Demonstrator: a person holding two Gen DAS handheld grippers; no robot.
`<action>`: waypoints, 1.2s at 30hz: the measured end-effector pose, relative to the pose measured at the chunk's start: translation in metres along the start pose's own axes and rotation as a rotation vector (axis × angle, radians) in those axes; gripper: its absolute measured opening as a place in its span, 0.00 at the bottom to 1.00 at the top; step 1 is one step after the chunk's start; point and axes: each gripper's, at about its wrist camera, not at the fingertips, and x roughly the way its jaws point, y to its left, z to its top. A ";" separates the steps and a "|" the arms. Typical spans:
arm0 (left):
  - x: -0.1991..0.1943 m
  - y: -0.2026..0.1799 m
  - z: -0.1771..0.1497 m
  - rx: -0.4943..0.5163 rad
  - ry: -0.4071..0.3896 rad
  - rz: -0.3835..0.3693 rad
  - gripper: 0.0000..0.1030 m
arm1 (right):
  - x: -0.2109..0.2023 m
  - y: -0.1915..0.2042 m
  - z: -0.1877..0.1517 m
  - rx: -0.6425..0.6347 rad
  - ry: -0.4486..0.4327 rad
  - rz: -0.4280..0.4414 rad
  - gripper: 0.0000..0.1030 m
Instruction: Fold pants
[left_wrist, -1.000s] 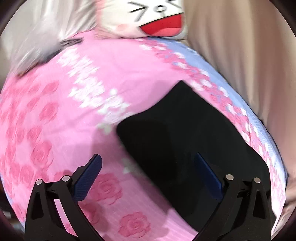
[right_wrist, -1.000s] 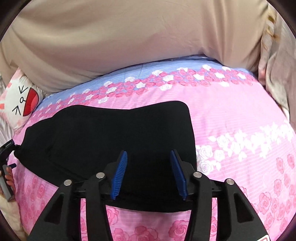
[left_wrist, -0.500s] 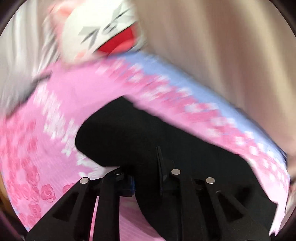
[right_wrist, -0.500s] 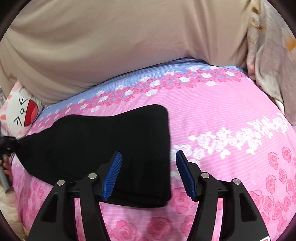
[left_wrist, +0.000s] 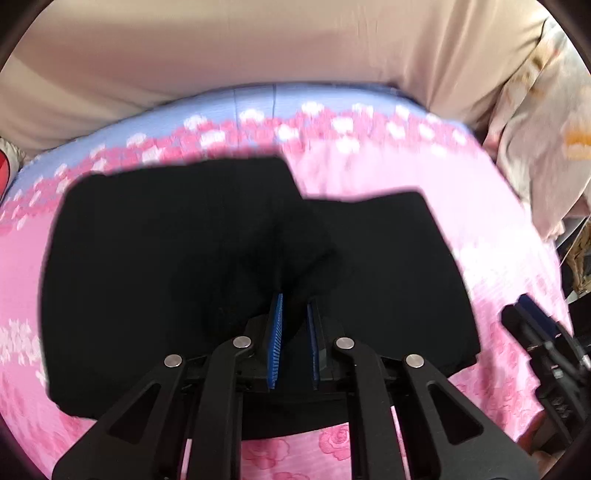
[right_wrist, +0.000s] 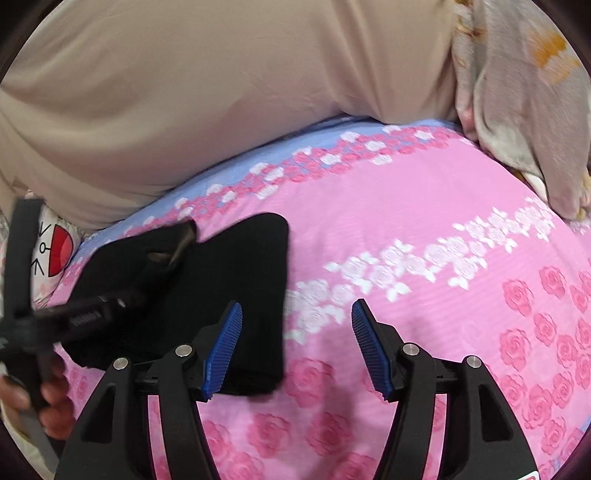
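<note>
Black pants (left_wrist: 147, 258) lie spread on the pink rose bedsheet (left_wrist: 498, 258), with one layer pulled over the other. In the left wrist view my left gripper (left_wrist: 294, 306) is closing, and a bunch of the black fabric is pinched between its blue pads. From the right wrist view the pants (right_wrist: 236, 266) reach in from the left, where the left gripper (right_wrist: 177, 240) lifts a flap. My right gripper (right_wrist: 295, 314) stands open just above the pants' right edge. Its left finger (right_wrist: 225, 343) is over the cloth, and only bedsheet shows between the fingers.
A beige cushion (right_wrist: 184, 92) runs along the far side of the bed. A cartoon-face pillow (right_wrist: 51, 254) lies at the far left and a grey floral quilt (right_wrist: 517, 92) at the far right. A hand (right_wrist: 48, 398) holds the left gripper's handle.
My left gripper went from wide open to shut on the pants and swung to the right across the bed with the fabric. My right gripper opened wider and slid to the pants' right edge.
</note>
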 end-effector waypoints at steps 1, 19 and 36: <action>-0.005 -0.001 -0.002 0.017 -0.021 0.016 0.13 | 0.000 -0.001 0.000 0.004 0.004 0.008 0.59; -0.079 0.115 -0.004 -0.091 -0.181 0.429 0.95 | 0.103 0.121 0.040 -0.142 0.216 0.268 0.75; -0.058 0.177 -0.024 -0.152 -0.120 0.436 0.95 | 0.043 0.176 0.051 -0.224 0.054 0.306 0.12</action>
